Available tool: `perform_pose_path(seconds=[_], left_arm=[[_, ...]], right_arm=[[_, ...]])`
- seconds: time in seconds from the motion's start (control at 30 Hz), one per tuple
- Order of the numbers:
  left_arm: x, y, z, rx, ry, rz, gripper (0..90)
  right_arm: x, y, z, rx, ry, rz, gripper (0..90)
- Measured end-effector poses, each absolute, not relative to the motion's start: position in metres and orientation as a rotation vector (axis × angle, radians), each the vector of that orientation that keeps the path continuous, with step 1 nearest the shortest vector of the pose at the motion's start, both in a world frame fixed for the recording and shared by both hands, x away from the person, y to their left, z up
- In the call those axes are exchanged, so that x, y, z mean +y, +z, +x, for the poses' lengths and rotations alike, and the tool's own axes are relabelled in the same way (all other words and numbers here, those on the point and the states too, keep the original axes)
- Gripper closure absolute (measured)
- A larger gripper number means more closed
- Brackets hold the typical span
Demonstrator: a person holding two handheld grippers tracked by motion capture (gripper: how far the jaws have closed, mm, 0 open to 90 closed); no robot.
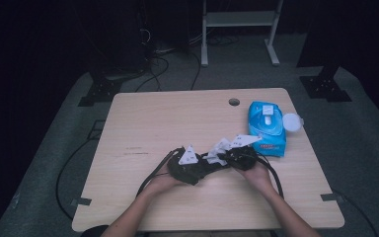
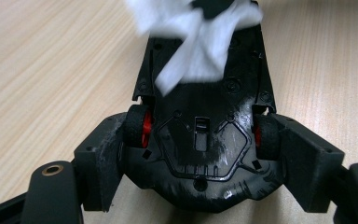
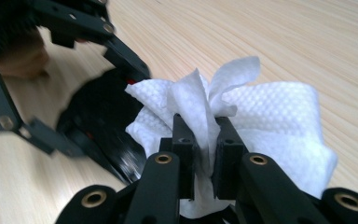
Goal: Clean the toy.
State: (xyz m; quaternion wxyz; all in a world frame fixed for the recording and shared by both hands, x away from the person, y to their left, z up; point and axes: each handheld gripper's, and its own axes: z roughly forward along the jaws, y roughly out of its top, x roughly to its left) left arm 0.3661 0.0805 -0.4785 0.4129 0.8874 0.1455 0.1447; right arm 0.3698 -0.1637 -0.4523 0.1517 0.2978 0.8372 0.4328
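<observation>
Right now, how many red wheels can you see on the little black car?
2: one red wheel by the left gripper's left jaw, the other wheel by its right jaw. More may be hidden under the white wipe.

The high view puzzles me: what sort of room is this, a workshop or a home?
Probably a lab or recording room, not a home. A bare wooden table stands on grey carpet in a dark space, black cables run over the floor behind it, and a white metal frame stands at the back.
</observation>
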Motion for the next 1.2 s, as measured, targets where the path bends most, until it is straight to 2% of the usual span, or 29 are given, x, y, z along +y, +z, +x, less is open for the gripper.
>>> perform_pose_path(seconds=[0.3, 0.67, 0.9, 1.2], left_arm=[[0.08, -0.478, 0.365, 0.36, 0.374, 2.239, 23.9], [0.079, -0.477, 0.364, 0.357, 0.385, 2.237, 23.9], [0.079, -0.477, 0.365, 0.355, 0.376, 2.236, 23.9], [0.081, -0.477, 0.366, 0.356, 0.37, 2.244, 23.8]], right_arm=[[-0.183, -0.452, 0.357, 2.423, 1.212, 0.868, 81.3], [-0.132, -0.454, 0.352, 2.514, 1.287, 0.736, 81.3], [-0.123, -0.451, 0.374, 2.467, 1.274, 0.785, 81.3], [-0.155, -0.447, 0.387, 2.378, 1.212, 0.89, 81.3]])
